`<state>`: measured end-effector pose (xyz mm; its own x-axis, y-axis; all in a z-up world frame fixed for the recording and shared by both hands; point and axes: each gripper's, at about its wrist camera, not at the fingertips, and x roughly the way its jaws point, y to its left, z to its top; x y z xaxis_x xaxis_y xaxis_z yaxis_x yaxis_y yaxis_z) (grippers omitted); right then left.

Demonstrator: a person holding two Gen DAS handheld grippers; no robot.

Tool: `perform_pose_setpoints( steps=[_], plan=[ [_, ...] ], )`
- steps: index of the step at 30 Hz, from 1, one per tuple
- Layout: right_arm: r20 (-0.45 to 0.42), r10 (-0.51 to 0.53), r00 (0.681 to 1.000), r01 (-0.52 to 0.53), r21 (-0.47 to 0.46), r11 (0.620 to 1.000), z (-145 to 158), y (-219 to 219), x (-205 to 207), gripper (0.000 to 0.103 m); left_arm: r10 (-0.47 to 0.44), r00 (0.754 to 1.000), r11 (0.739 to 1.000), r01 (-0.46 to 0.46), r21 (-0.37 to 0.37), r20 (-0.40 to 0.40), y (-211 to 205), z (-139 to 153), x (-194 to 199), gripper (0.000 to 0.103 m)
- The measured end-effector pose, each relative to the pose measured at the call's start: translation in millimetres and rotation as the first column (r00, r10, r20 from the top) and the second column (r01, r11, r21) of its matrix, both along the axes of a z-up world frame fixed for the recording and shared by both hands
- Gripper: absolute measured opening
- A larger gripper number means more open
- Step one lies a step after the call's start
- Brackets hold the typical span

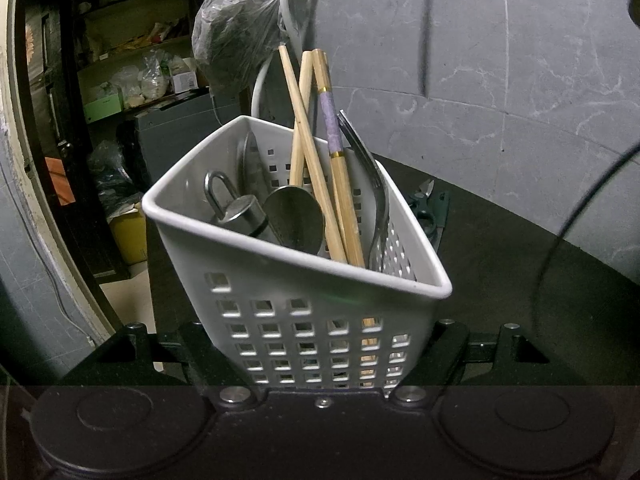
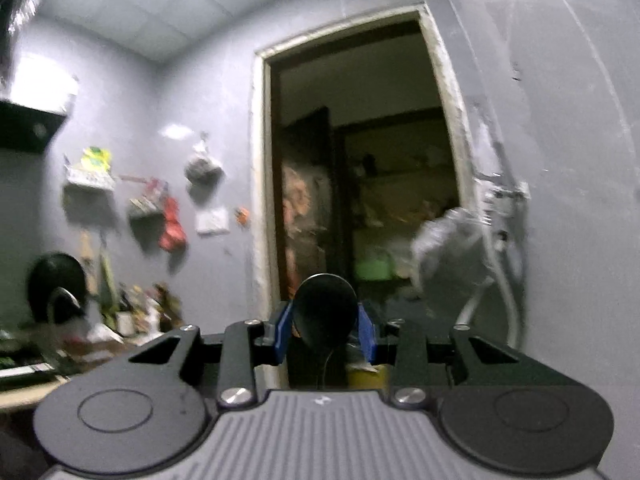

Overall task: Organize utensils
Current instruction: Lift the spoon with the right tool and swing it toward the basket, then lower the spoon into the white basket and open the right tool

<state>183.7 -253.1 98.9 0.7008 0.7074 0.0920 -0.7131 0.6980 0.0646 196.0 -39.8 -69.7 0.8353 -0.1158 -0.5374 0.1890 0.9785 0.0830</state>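
With my left gripper (image 1: 320,360) clamped on the white caddy (image 1: 296,280) of utensils and my right gripper (image 2: 325,334) pinching what looks, through blur, like a dark spoon (image 2: 325,312), a careless drop-in could snag the chopsticks (image 1: 316,152).

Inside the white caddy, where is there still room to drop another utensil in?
The white caddy has room at its left, between the left wall and the metal loop-topped tool. The right corner is crowded: spoon, chopsticks and fork lean together there. The right gripper holds a dark spoon.
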Motion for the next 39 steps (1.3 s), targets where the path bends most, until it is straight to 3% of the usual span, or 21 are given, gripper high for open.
perform_pose_setpoints(
  steps=[14, 39],
  plan=[
    [-0.092, 0.099, 0.991, -0.099, 0.010, 0.995, -27.8, 42.1, 24.4, 0.039, 0.001, 1.000, 1.000, -0.001, -0.001, 0.001, -0.3, 0.2, 0.0, 0.078],
    [-0.279, 0.111, 0.954, -0.145, -0.105, 0.984, -92.6, 54.0, 29.4, 0.040, 0.001, 1.000, 1.000, -0.001, -0.004, 0.000, -1.1, -1.1, -0.3, 0.080]
  ],
)
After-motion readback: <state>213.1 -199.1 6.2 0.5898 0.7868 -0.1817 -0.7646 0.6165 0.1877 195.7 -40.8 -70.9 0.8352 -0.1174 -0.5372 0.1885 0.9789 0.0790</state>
